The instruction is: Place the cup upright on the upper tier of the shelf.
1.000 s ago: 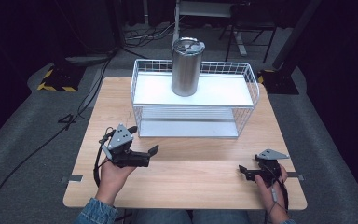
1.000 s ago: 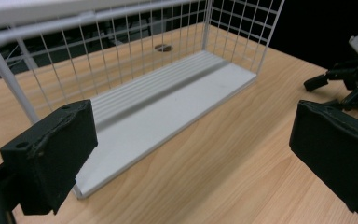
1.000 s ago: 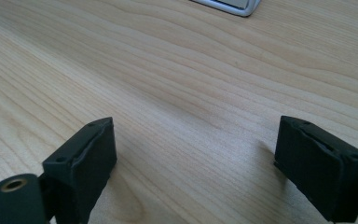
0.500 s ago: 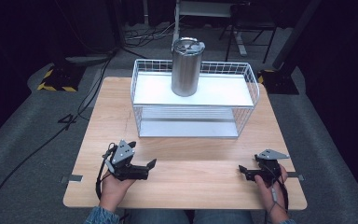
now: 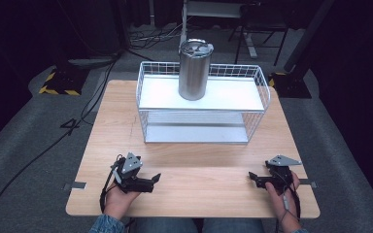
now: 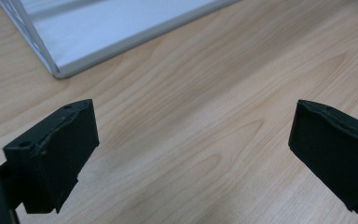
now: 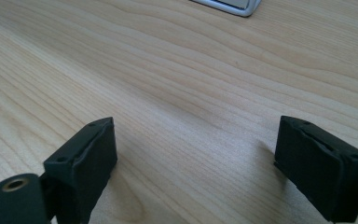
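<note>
As left gripper (image 5: 151,179) drops back to near table (image 5: 199,160) edge, jaws spread, empty; right gripper (image 5: 253,178) likewise released; tumbler (image 5: 194,70) untouched on rack (image 5: 262,97).

Brushed steel tumbler (image 5: 194,69), white wire rack (image 5: 201,104), matt wooden table (image 5: 194,189)

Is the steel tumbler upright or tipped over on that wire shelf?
Upright. The tumbler stands on its base on the wire shelf's top tier, lid facing up.

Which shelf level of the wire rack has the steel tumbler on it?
The top shelf: the steel tumbler stands upright on its white panel, left of centre. The lower shelf of the wire rack carries nothing.
</note>
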Motion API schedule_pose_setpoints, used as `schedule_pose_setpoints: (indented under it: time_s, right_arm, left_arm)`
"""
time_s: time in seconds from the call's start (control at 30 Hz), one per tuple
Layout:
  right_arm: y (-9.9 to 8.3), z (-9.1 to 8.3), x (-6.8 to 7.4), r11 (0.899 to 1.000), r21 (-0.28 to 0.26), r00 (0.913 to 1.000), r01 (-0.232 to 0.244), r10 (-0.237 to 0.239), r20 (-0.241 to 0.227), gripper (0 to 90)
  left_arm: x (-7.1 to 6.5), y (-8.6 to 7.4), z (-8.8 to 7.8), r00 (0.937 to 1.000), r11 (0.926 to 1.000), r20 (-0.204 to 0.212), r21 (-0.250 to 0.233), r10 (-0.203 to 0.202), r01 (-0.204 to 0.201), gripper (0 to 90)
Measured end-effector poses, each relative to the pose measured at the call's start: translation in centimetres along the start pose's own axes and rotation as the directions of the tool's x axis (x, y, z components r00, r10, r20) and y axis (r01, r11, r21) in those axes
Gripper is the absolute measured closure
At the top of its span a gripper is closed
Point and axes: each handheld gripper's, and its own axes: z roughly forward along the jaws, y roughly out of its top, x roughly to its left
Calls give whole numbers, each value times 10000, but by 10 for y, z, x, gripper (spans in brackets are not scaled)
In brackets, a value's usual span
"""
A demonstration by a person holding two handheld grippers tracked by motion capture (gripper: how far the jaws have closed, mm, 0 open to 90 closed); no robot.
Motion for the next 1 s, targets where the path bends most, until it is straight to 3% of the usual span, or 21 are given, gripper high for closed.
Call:
schedule_pose_setpoints:
  time_s: [0.27, 0.57, 0.67, 1.0]
  right_arm:
    - [0, 0, 0, 10000, 1, 10000, 2, -2, -5, 132]
    - [0, 0, 0, 10000, -2, 10000, 7, -7, -7, 132]
    - [0, 0, 0, 10000, 0, 10000, 4, -4, -7, 133]
    - [0, 0, 0, 10000, -2, 10000, 11, -11, -4, 132]
  left_arm:
    - [-5, -5, 14, 9994, 9925, 116, 1170, 340, -351, 9]
    - [-7, -10, 22, 9990, 9846, 31, 1693, 438, -437, 9]
    - [-9, -9, 24, 9983, 9779, -119, 2024, 566, -531, 12]
    - [-9, -8, 26, 9987, 9769, -109, 2089, 491, -458, 1]
